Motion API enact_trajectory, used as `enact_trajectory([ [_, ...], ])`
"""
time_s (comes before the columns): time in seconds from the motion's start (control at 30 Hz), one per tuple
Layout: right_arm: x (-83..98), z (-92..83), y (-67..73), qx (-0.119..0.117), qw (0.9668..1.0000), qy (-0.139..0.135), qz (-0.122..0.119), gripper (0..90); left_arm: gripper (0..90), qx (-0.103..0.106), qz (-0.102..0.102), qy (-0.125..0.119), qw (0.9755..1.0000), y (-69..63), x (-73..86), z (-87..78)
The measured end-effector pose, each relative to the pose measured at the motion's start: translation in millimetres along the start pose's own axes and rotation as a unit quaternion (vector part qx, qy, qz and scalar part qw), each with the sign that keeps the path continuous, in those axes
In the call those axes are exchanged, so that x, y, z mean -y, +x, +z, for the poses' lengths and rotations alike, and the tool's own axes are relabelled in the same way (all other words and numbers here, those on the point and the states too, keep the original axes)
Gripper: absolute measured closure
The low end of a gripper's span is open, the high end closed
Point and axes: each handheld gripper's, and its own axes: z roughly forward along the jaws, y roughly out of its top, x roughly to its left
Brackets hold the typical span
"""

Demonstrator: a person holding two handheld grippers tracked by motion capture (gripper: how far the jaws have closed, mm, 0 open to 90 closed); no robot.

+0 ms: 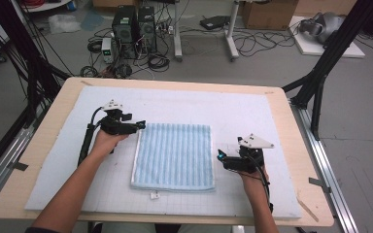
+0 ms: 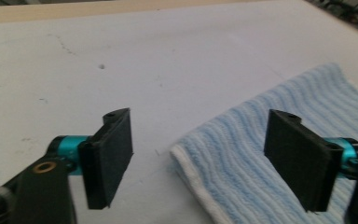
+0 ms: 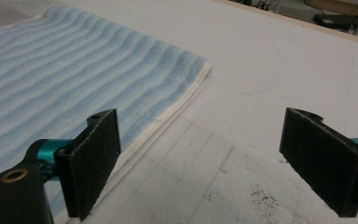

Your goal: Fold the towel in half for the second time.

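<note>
While folded into a near-square and lying flat, sits at the centre of the high view: blue-and-white striped terry towel [image 1: 173,156], white hem along its left and lower edges, resting on pale blue-white foam mat [image 1: 233,104] ruled with a faint grid. Under the mat, light wooden round-cornered tabletop [image 1: 291,121]. Just below the towel's lower edge, small white tag [image 1: 154,195] on the mat.

At centre left of the high view, left black two-jaw gripper [image 1: 139,125], held in a hand, tips pointing right, just at the towel's upper left corner. Seen in the left gripper view [image 2: 198,156]: jaws spread wide, nothing pressed between them, towel corner [image 2: 261,158] lying in the lower right of the frame beneath the gap and under the right-hand pad; bare mat under the left-hand pad.

At centre right of the high view, right black two-jaw gripper [image 1: 221,156], tips pointing left, just beside the towel's right edge. Seen in the right gripper view [image 3: 200,163]: jaws likewise wide apart and holding nothing, towel [image 3: 74,79] filling the upper left of the frame, its hem running past the left-hand pad, gridded mat under the gap.
</note>
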Motion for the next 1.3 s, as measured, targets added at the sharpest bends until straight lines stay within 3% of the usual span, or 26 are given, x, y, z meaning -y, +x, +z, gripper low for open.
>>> enact_trajectory([
  [0.13,0.4,0.2,-0.7,0.001,1.0000,0.001,0.002,11.8,31.5,-0.013,0.013,0.027,0.9995,1.8,-1.9,10.6],
  [0.37,0.7,0.0,-1.3,0.000,1.0000,0.002,0.000,11.8,44.4,-0.039,0.042,0.065,0.9962,-0.3,2.3,22.6],
  [0.5,1.2,0.5,-1.1,-0.001,1.0000,0.004,0.004,11.8,48.8,-0.034,0.051,0.081,0.9948,0.0,6.1,27.4],
  [0.67,1.5,1.2,-0.9,-0.001,1.0000,0.006,0.001,11.8,54.4,-0.038,0.065,0.082,0.9938,-2.5,7.7,29.8],
  [0.77,1.7,2.1,-0.4,-0.002,1.0000,0.009,0.000,11.8,68.1,-0.021,0.069,0.081,0.9941,-4.1,8.1,29.4],
  [0.83,1.8,2.5,-0.3,-0.003,0.9999,0.010,0.000,11.8,77.6,-0.013,0.083,0.080,0.9932,-7.3,8.6,29.8],
  [0.9,1.9,3.2,-0.5,-0.005,0.9999,0.012,0.001,11.8,82.7,-0.010,0.090,0.077,0.9929,-8.4,9.5,30.0],
  [1.03,2.2,6.8,-1.4,-0.012,0.9997,0.018,0.008,11.8,84.8,-0.001,0.067,0.066,0.9955,-5.3,12.0,28.8],
  [1.3,-9.0,18.8,-1.9,-0.041,0.9985,0.034,0.010,11.8,85.2,0.009,0.050,0.055,0.9972,-3.0,13.3,24.0],
])
